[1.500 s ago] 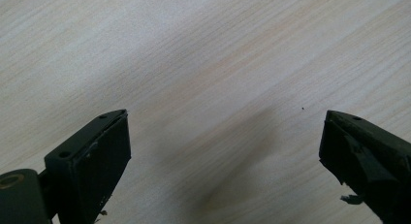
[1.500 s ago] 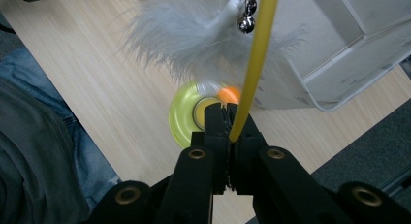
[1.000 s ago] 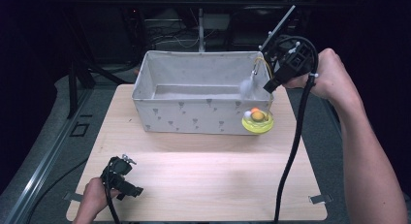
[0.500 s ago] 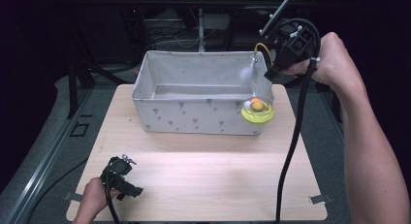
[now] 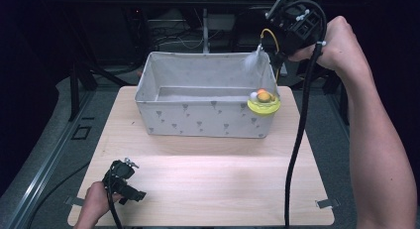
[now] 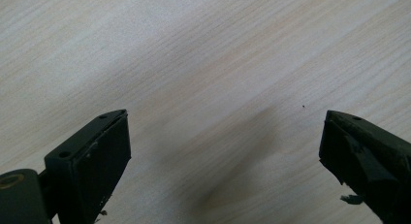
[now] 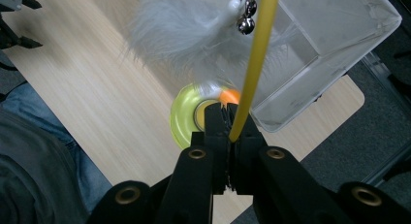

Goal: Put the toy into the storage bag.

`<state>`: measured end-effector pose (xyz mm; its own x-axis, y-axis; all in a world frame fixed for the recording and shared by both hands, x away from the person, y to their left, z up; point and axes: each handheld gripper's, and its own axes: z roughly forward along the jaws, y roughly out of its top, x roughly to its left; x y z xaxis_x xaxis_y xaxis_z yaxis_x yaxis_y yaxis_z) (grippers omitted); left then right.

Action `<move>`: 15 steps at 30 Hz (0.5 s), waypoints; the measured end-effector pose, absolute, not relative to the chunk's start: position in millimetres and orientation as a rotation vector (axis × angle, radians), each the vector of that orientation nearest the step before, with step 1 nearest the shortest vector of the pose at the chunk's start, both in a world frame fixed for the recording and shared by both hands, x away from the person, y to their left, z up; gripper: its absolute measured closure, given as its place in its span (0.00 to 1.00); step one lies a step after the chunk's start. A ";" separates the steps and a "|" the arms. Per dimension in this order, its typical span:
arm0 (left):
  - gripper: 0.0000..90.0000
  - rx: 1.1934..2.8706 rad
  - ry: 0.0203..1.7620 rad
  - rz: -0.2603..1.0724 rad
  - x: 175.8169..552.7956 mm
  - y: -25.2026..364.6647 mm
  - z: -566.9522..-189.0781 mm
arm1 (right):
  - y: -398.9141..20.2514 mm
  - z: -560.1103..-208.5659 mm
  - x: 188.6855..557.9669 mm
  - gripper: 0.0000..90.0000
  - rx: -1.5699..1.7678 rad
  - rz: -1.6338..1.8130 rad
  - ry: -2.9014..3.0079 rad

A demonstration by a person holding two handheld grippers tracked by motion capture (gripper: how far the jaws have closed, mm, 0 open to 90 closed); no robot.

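Dark floor and cable clutter ringed the pale wooden table (image 5: 208, 189), which carried a grey fabric bin (image 5: 203, 121) across its far half. Starting at the tool: the right gripper (image 7: 231, 129) was clenched on a thin yellow wand (image 7: 254, 64), its jaws pinched tight around the stem low down. In the high view that right gripper (image 5: 278, 69) sat raised at about one o'clock from the table's middle, beyond the bin's far right corner, with the wand (image 5: 269, 36) arching over to a grey feather tuft (image 5: 251, 62) hanging above the rim. Two small bells (image 7: 246, 13) dangled beside the feathers (image 7: 194, 32) in the right gripper view.

Below hung or rested the toy's yellow disc base (image 5: 263, 106) with an orange ball (image 5: 264, 96), against the bin's near right corner at about two o'clock; whether it touched the wall I could not tell. My judgement: the job was lifting this cat toy over the wall and into the bin. Doing it well meant keeping the stem pinched and raising until the base cleared the rim before swinging toward eleven o'clock, slowly, as the springy wand would bob.

Room was generous inside the bin, tight at the table's right edge. The left gripper (image 5: 124, 182) idled at seven o'clock, jaws spread wide over bare wood, grasping nothing.
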<state>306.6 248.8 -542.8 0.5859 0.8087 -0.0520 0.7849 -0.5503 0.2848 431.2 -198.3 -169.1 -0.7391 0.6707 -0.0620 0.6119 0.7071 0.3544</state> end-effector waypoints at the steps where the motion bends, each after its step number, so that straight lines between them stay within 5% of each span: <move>1: 0.05 2.536 1.310 0.124 306.4 248.8 -542.8 | -198.1 -168.6 432.8 0.98 1.047 0.469 2.720; 15: 0.05 2.534 1.310 0.119 306.7 249.2 -543.0 | -194.8 -164.9 460.1 0.98 1.113 0.475 2.682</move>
